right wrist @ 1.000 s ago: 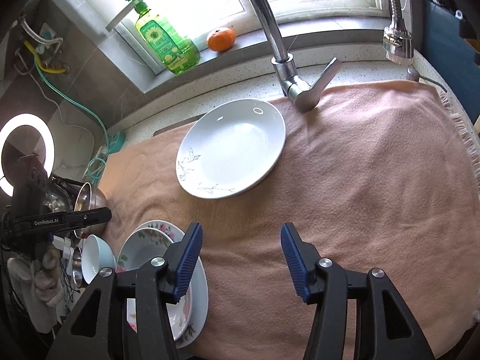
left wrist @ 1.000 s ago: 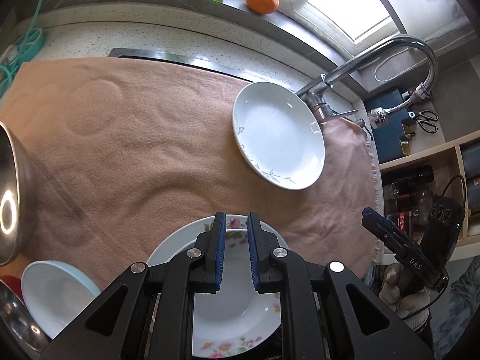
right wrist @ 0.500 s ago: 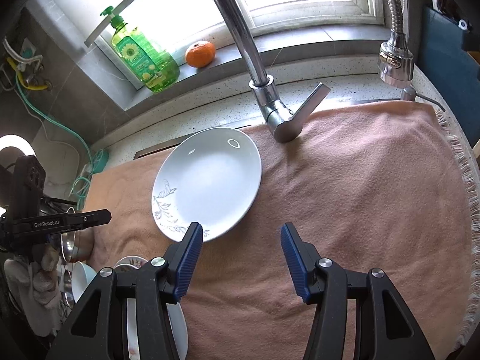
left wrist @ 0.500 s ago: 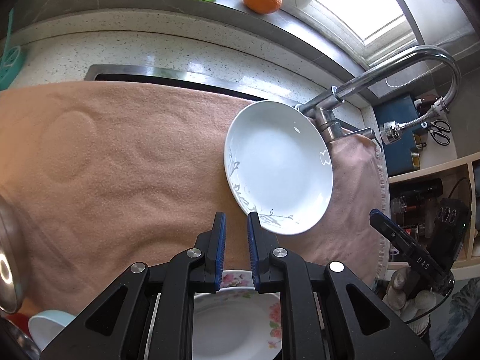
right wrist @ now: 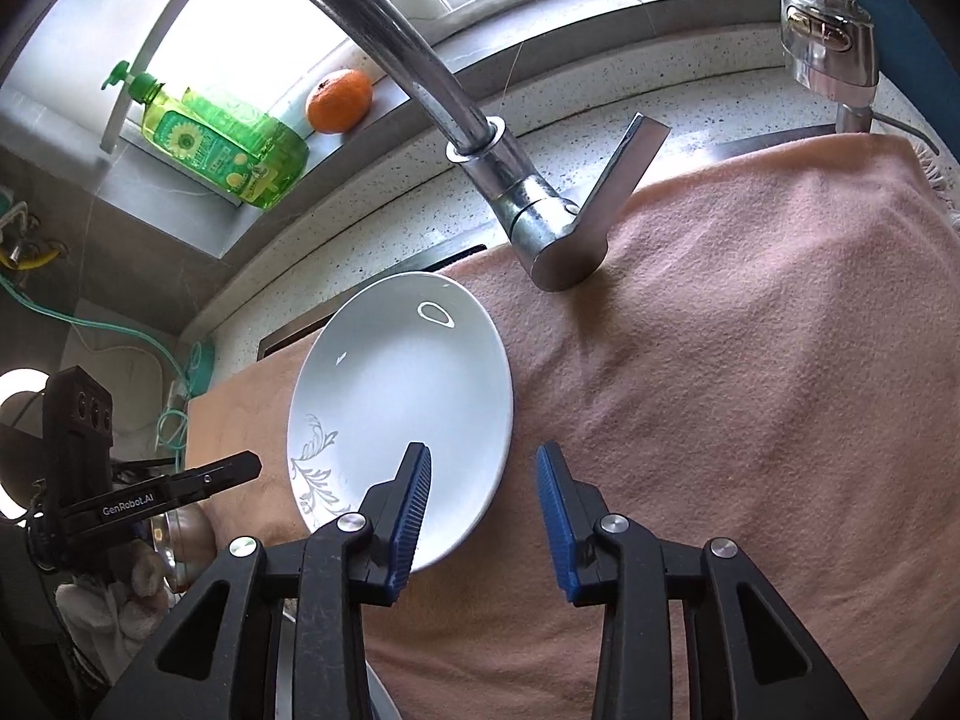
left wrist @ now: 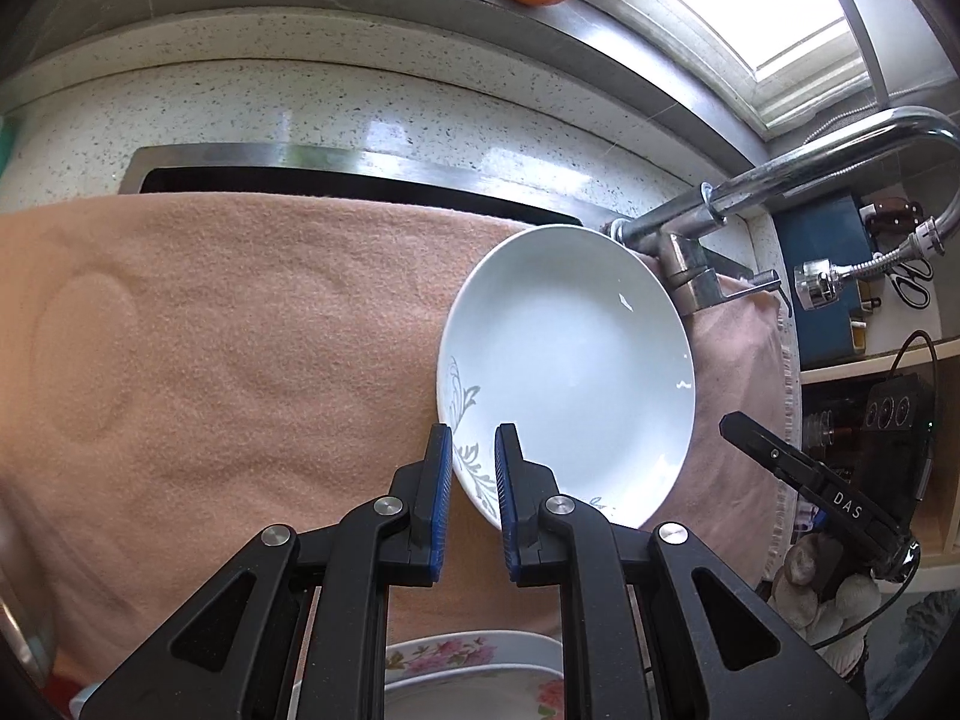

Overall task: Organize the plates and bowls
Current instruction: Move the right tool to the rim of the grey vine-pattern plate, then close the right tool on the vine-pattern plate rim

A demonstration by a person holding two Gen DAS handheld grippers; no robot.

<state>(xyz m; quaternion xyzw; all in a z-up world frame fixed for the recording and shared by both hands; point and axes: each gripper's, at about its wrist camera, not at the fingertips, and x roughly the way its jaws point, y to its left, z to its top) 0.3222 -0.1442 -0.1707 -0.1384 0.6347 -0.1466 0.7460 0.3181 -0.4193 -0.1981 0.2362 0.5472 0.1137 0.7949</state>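
A white plate [left wrist: 570, 372] with a grey leaf pattern lies on the pink towel [left wrist: 240, 360] beside the faucet base. My left gripper [left wrist: 471, 438] hovers over the plate's near left rim, shut to a thin slit with nothing gripped. In the right wrist view, the same plate [right wrist: 402, 396] sits ahead and to the left. My right gripper [right wrist: 483, 456] is closing, its left finger over the plate and its right finger over the towel [right wrist: 750, 390]. The plate's rim lies between the jaws, but the pads do not press on it. A floral plate [left wrist: 474, 666] shows behind the left gripper.
The chrome faucet [right wrist: 540, 222] and its lever rise just past the plate, and a spray head [right wrist: 831, 30] hangs at upper right. A green soap bottle [right wrist: 222, 144] and an orange [right wrist: 339, 101] sit on the windowsill. A steel bowl [right wrist: 186, 540] stands at left.
Both grippers have moved forward and down toward the white plate, which now looks larger. The floral plates have slid toward the bottom edge. The right jaws have narrowed.
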